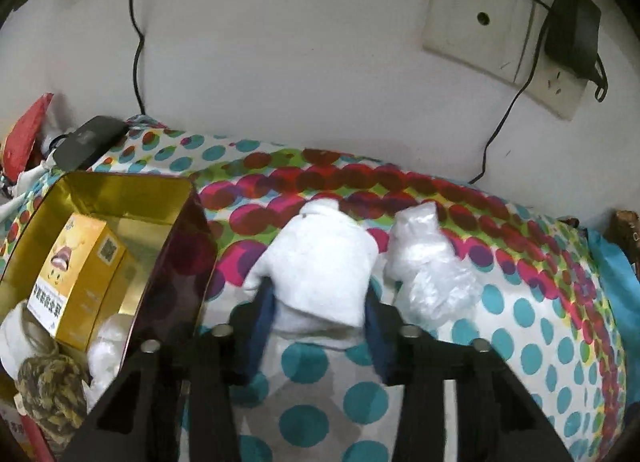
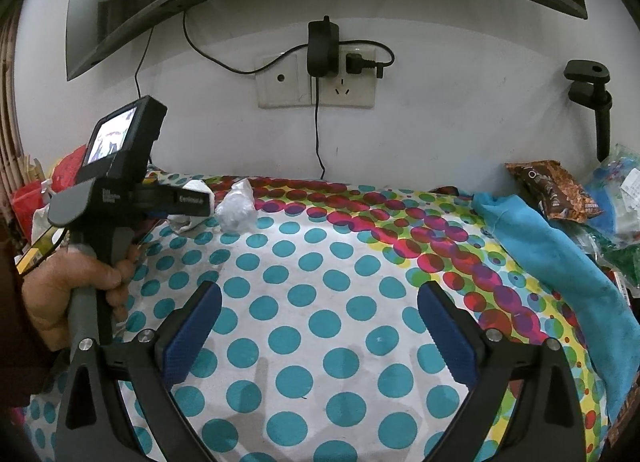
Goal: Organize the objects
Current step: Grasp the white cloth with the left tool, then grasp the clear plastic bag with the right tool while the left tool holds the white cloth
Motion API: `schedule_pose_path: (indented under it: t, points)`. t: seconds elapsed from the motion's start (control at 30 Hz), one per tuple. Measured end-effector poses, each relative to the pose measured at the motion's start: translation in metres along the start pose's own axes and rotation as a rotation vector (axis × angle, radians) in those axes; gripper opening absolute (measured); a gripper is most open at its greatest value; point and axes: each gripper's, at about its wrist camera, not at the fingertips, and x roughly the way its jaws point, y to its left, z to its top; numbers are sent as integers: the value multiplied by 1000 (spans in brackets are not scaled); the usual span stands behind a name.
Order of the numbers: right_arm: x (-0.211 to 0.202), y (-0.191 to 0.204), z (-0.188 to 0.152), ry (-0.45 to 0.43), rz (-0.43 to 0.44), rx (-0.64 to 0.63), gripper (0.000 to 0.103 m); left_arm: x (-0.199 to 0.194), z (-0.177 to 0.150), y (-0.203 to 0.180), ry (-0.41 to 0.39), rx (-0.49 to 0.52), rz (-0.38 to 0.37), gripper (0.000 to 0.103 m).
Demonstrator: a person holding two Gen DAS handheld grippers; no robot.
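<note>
A folded white cloth (image 1: 320,254) lies on the dotted tablecloth (image 1: 360,402), and my left gripper (image 1: 318,296) is shut on it, a blue pad pressing each side. Just right of it lies a crumpled clear plastic bag (image 1: 424,262). At the left stands an open gold tin (image 1: 120,186) holding a yellow carton (image 1: 84,282) and a rope ball (image 1: 52,390). In the right wrist view a hand (image 2: 72,286) holds the left gripper (image 2: 192,202) with the white cloth (image 2: 199,185) at its tips, next to the plastic bag (image 2: 238,206). My right gripper (image 2: 320,302) hangs open over the tablecloth (image 2: 300,262), with nothing between its fingers.
A blue towel (image 2: 560,262), a brown snack bag (image 2: 556,190) and plastic bags (image 2: 616,190) crowd the right side. The wall behind carries a socket with a black adapter (image 2: 322,46) and dangling cables. A black device (image 1: 90,140) and red packaging (image 1: 24,134) sit behind the tin.
</note>
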Motion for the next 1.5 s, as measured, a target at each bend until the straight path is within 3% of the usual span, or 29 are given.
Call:
schedule_pose_path:
  t: [0.2, 0.6, 0.87, 1.27, 1.5]
  points:
    - [0, 1, 0, 6, 1, -8, 98, -11, -7, -2, -45, 27, -7, 27]
    - [3, 2, 0, 17, 42, -10, 98, -80, -62, -12, -159, 133, -13, 26]
    - [17, -5, 5, 53, 112, 43, 98, -128, -111, 16, -143, 178, -22, 26]
    - [89, 53, 49, 124, 156, -75, 68, -184, -142, 35, -173, 272, -87, 26]
    - [134, 85, 67, 182, 138, -122, 65, -210, -143, 42, -231, 330, -88, 27]
